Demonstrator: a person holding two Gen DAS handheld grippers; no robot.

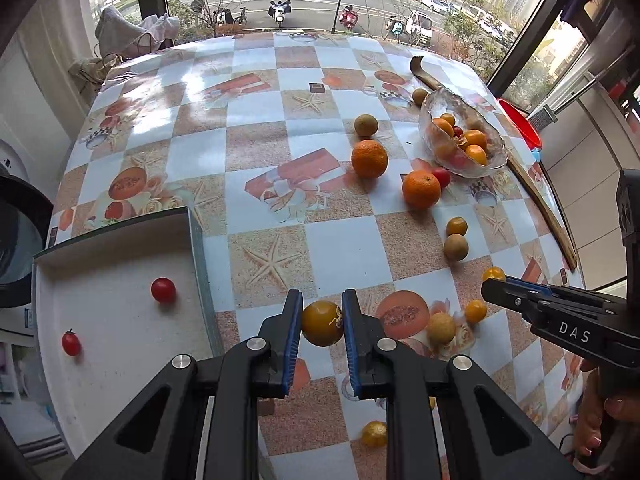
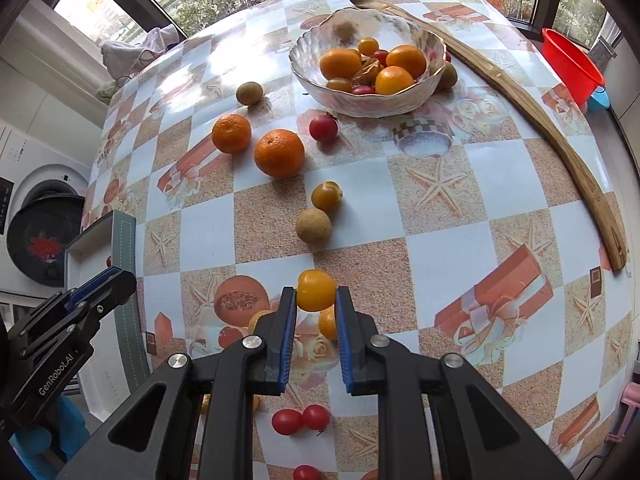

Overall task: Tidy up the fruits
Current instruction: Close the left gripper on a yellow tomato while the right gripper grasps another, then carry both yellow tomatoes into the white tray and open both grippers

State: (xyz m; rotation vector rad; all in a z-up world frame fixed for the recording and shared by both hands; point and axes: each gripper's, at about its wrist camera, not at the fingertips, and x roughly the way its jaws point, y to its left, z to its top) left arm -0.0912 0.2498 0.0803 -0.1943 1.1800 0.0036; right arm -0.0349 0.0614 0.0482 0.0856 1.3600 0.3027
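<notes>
The left gripper [image 1: 322,322] grips a yellow fruit [image 1: 322,323] between its pads; the white tray [image 1: 120,248] lies at 9 o'clock, nearer this hand; the right gripper [image 2: 316,300] grips a yellow tomato [image 2: 316,290]; the glass bowl [image 2: 304,60] lies at 12 o'clock, well apart.

The middle of the table [image 1: 256,152] is bare cloth, an open lane from the near edge toward the window. On the left the white tray [image 1: 120,320] stands with a raised wall [image 1: 200,264] at its right side. To the right, two oranges [image 2: 256,144] sit close together, with a longan [image 2: 314,226] and a small yellow fruit [image 2: 327,196] just nearer; passage between them is narrow. Behind them the glass bowl [image 2: 400,100] and the long wooden stick [image 2: 560,148] block the far right.
</notes>
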